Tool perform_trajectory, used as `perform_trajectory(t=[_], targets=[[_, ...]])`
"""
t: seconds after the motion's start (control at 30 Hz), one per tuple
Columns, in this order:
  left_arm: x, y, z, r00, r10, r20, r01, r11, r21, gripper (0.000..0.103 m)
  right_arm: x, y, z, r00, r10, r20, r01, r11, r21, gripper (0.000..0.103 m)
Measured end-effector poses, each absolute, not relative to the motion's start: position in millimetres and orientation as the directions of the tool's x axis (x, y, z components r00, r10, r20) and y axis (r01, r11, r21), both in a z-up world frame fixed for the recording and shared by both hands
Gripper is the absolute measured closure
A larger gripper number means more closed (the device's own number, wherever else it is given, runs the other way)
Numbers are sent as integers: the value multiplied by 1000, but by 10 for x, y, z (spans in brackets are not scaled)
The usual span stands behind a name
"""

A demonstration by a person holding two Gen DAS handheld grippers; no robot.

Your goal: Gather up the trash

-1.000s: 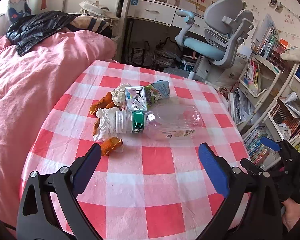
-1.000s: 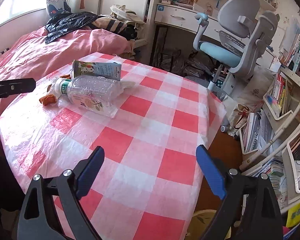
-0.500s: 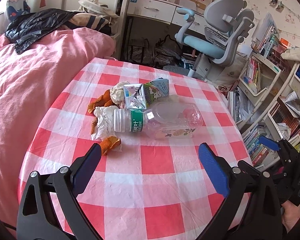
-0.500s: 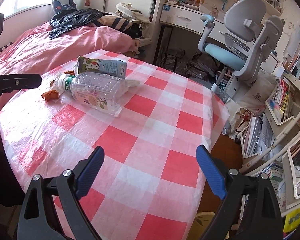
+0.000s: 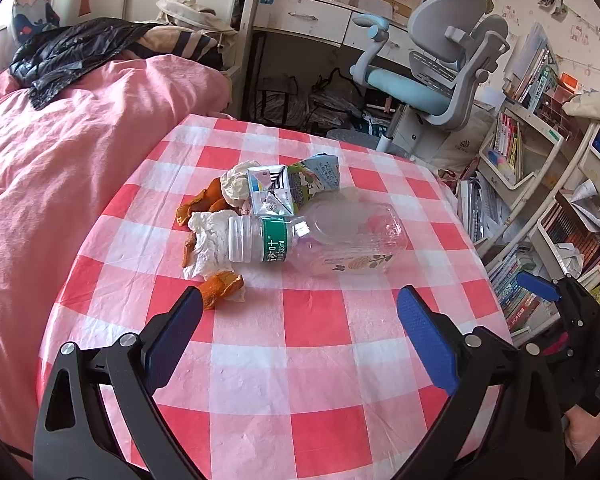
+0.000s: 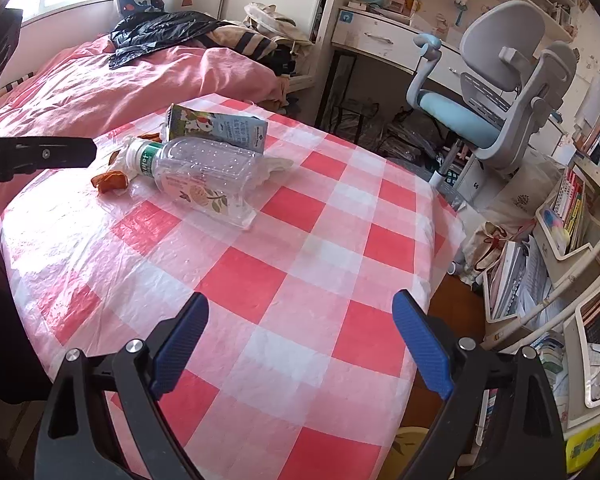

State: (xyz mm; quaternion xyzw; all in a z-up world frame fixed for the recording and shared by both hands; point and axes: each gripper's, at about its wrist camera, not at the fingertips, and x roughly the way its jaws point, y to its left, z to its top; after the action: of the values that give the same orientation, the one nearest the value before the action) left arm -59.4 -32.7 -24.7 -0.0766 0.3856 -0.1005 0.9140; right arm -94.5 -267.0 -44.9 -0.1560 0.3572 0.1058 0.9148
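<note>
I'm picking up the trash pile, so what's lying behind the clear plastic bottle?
Behind the plastic bottle lies a flattened drink carton, with crumpled tissue and orange peel beside it. Anything beneath the carton is hidden.

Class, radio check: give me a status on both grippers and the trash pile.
Left gripper open, empty. Right gripper open, empty. Plastic bottle, carton, tissue, peels untouched on the table. Nothing in the way.

Near half of checked tablecloth [image 5: 300, 360] bare, open to approach. Far-left: trash cluster around plastic bottle [image 5: 320, 240], milk carton [image 5: 292, 188]. Bed [image 5: 60, 160] crowds left edge.
</note>
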Motion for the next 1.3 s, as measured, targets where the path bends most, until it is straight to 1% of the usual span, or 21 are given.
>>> perform_trajectory(t=[0.87, 1.0, 1.13, 1.3], targets=[[-611, -232, -329, 672, -205, -711, 116, 978, -173, 9, -1036, -2518, -449, 726, 102, -680, -358, 901, -246, 14], [-590, -51, -377, 664, -171, -728, 73, 984, -164, 9, -1070, -2487, -338, 742, 164, -650, -379, 903, -205, 14], [-542, 183, -420, 656, -148, -740, 20, 984, -180, 9, -1065, -2351, -256, 741, 203, -640, -425, 880, -212, 14], [-496, 459, -453, 648, -130, -751, -30, 980, -195, 9, -930, -2063, -193, 714, 271, -646, -524, 819, -236, 13]])
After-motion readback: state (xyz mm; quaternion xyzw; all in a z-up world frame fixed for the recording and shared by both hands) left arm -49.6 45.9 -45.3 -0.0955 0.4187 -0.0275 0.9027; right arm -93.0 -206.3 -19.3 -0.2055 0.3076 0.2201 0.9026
